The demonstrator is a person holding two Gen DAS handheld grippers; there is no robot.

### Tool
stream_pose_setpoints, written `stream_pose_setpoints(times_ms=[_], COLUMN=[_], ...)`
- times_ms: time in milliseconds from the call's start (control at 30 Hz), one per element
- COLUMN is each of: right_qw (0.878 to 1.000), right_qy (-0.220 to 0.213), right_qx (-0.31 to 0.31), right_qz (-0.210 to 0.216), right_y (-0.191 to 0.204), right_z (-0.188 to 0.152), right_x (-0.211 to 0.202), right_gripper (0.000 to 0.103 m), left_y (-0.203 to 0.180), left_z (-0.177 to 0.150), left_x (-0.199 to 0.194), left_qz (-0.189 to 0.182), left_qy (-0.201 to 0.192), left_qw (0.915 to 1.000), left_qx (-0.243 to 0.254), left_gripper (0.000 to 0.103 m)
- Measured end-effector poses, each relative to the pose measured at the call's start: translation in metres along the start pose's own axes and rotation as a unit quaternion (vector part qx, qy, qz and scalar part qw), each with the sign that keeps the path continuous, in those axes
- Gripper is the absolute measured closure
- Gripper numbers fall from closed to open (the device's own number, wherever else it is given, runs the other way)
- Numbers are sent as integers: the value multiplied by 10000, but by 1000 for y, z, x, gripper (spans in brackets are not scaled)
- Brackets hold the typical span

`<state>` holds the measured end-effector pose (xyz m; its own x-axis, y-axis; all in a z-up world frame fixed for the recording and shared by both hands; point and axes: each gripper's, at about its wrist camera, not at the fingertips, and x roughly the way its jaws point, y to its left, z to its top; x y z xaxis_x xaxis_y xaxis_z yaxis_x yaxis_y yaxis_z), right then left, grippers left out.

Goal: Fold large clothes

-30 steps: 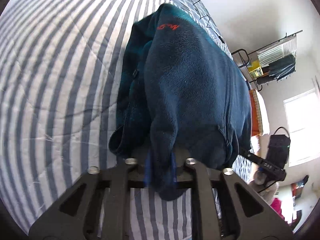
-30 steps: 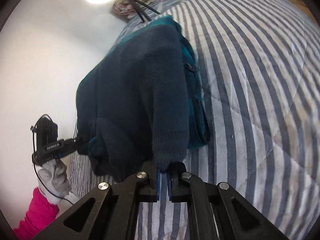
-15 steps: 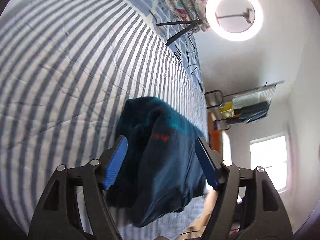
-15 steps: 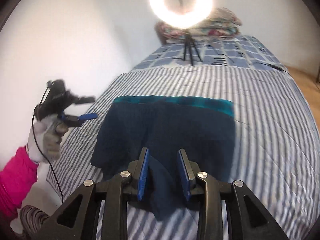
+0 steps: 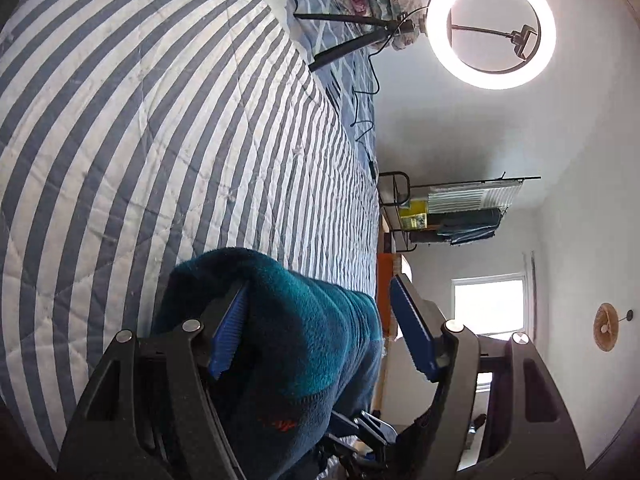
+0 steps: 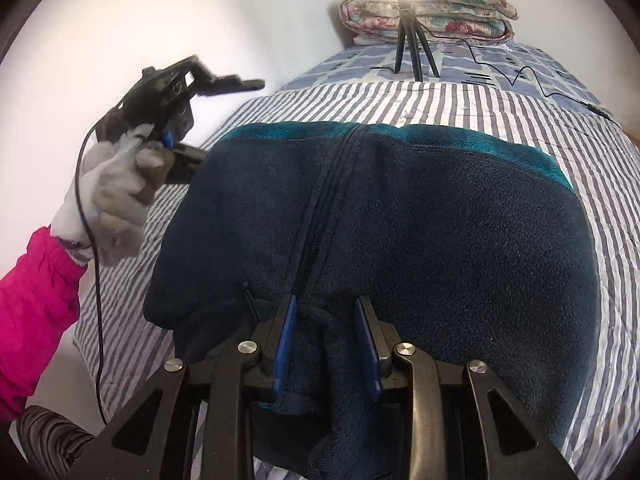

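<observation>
A dark navy fleece jacket (image 6: pixel 440 220) with a teal band and a centre zip lies folded on the striped bedspread (image 6: pixel 520 104). My right gripper (image 6: pixel 326 300) sits at its near edge, jaws apart, a loose fold of fleece between the blue pads (image 6: pixel 282 344) without being pinched. My left gripper (image 6: pixel 228 120), held by a gloved hand (image 6: pixel 112 200), hovers at the jacket's left edge. In the left wrist view the left gripper (image 5: pixel 318 284) stands wide, its jaws closing slightly. The fleece (image 5: pixel 304 340) lies between the fingers (image 5: pixel 228 332), one tip at the cloth's edge.
A ring light (image 5: pixel 492 28) on a tripod (image 6: pixel 412 48) stands at the bed's far end, its cable (image 6: pixel 520 76) trailing over the cover. A folded floral quilt (image 6: pixel 428 12) lies behind it. A wire rack (image 5: pixel 460 212) with clothes stands beside the bed. A pink sleeve (image 6: pixel 32 300) is at left.
Both grippers were shut on the fleece a second ago; both have let go and opened. They have drawn back and rolled, and the jacket now lies folded on the bed.
</observation>
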<state>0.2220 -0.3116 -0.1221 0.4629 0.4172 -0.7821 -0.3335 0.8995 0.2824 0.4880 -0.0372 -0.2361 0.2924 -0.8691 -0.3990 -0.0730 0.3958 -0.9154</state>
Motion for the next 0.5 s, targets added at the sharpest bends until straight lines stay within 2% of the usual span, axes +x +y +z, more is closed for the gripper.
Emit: stream_pose_setpoints(times_ms=[33,67,100,133,167,200,300,333,367,433,500], right_qw=[10000,10000,10000,9999,9999,9999,9999,9999,9999,9996,9987], right_qy=[-10,-18,-30,-35,-23,-3,90,98,53,-194,-487], right_qx=[-12,6,59,127,165,163,64,30,24,5,-110], right_qz=[-39,-56,-64,-60,-45,-48,2,60,96,206,62], right_y=[0,-1,-3,-4,-4,-4,-3,-4,-6,-11,-16], right_z=[-1,-2,-1,-1,-1,-1,2,5,8,14,23], right_x=[2,5,8,12,13,14,8,0,-6,-25,-41], right_gripper=[73,73,73,73,73,73,73,73,73,72,72], left_y=[-4,-10,-15,-13,-10,-7,-15,-22,-34,-52,-74], left_z=[4,9,11,12,14,16,9,5,-2,-18,-39], left_x=[4,11,16,21,26,28,10,2,-9,-23,-30], left_qz=[185,486,913,1222,1613,1887,2106,2195,2321,2513,2525], left_qy=[-88,-170,-287,-389,-451,-454,-749,-845,-995,-1151,-1212], left_qw=[9996,9975,9921,9873,9808,9758,9685,9642,9566,9439,9355], left_qx=[167,477,811,939,999,1008,1100,1222,1454,1806,2152], left_gripper=[45,48,57,70,74,75,75,75,75,75,75])
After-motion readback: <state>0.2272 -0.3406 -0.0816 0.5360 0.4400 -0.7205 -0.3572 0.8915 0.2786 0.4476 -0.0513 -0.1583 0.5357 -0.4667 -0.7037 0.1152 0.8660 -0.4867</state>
